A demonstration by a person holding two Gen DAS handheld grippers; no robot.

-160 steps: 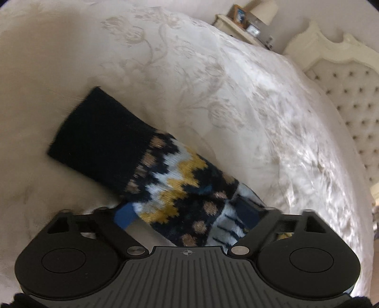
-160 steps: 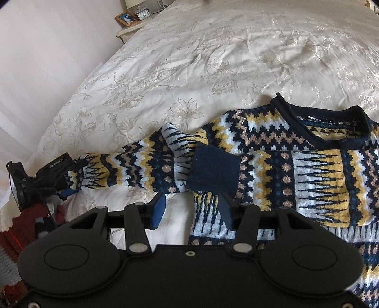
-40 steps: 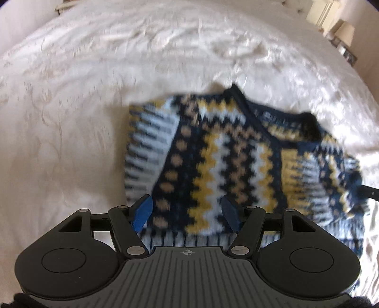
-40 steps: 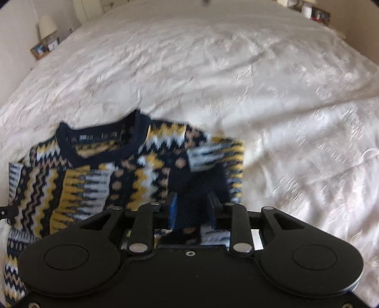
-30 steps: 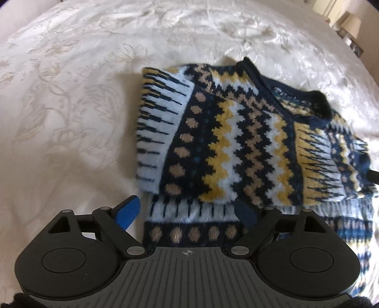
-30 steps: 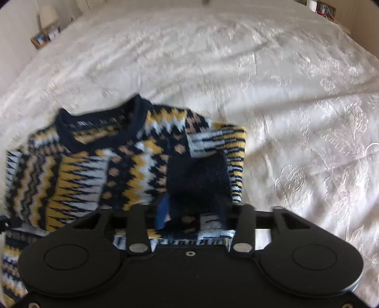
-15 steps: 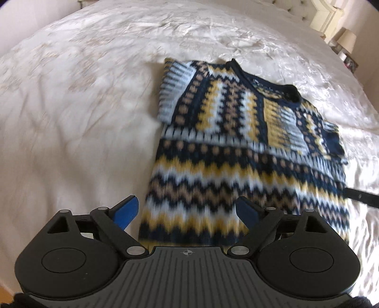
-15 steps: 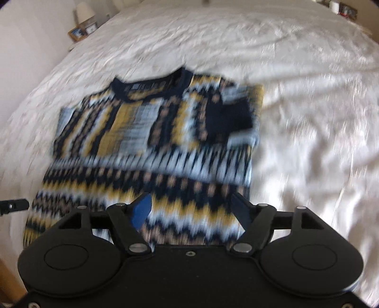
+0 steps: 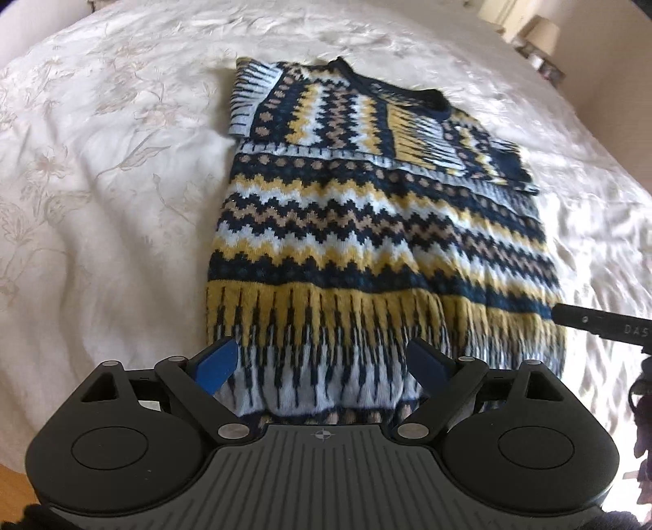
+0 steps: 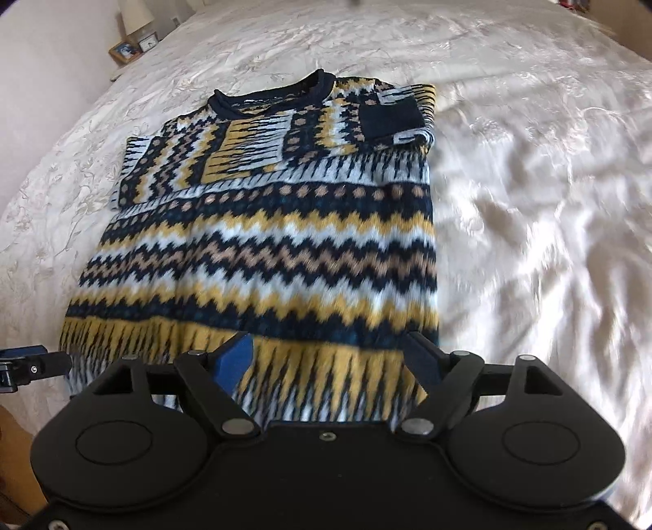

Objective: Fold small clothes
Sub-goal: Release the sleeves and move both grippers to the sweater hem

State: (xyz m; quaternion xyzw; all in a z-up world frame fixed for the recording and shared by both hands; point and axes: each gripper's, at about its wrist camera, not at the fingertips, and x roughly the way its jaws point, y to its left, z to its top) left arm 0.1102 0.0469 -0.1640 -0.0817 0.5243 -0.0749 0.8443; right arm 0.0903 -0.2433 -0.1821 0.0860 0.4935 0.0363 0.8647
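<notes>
One patterned sweater (image 9: 366,228) lies flat on the bed (image 9: 102,183), neck away from the cameras and hem nearest them. Both of its sleeves are folded in across the chest, and one dark navy cuff (image 10: 389,114) shows on the right side in the right wrist view. The knit carries bands of navy, yellow, pale blue and tan zigzags. There are two grippers, one per hand.

At the left, the left gripper (image 9: 322,365) hangs over the hem near the sweater's left corner. Its jaws stand wide apart and released; the blue pads (image 9: 216,363) sit above the knit with the hem showing between them, and nothing is pinched. Whether the pads brush the fabric cannot be told.

At the right, the right gripper (image 10: 330,358) hangs over the hem toward the sweater's right corner. Its jaws have just been opening and now stand wide, with the yellow fringe band of the hem lying between them, ungripped. Each gripper's tip also pokes into the other's view at the frame edge.

On the far left of the right wrist view, one lamp (image 10: 136,14) and one picture frame (image 10: 124,51) stand on a bedside stand beyond the bed.
</notes>
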